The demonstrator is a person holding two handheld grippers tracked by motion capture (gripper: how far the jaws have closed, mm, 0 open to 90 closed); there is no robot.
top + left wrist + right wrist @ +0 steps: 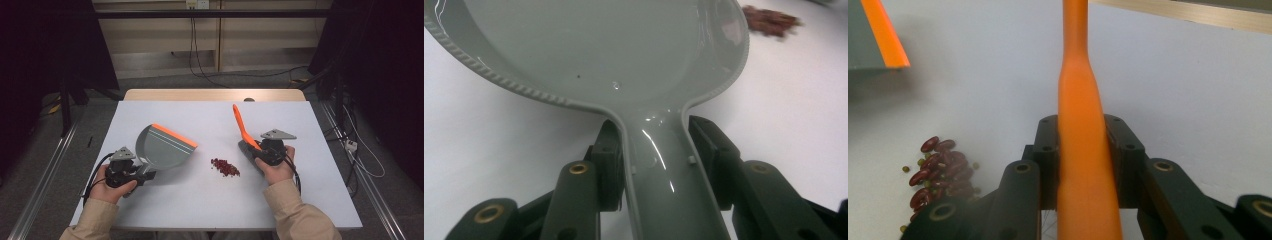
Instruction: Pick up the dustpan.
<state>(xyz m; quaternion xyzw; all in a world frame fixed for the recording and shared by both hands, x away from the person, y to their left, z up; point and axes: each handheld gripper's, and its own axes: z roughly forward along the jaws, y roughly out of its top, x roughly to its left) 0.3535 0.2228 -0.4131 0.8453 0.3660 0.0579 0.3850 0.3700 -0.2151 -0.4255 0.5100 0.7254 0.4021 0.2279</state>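
Grey dustpan (162,146) pinched in your left claw (131,170), orange brush (243,127) in your right claw (264,150); a hard sweep scatters the centre beans (225,167)

On the table (200,200), the dustpan (162,147) lies at the left with its handle toward the person, held in the left gripper (131,172) at the near left. The pile of beans (225,167) sits on the table right of the dustpan, between the two grippers. Right of the beans, the right gripper (264,150) holds the brush (244,129), whose handle points away toward the far edge. Behind the table, cables (200,65) run across the floor.
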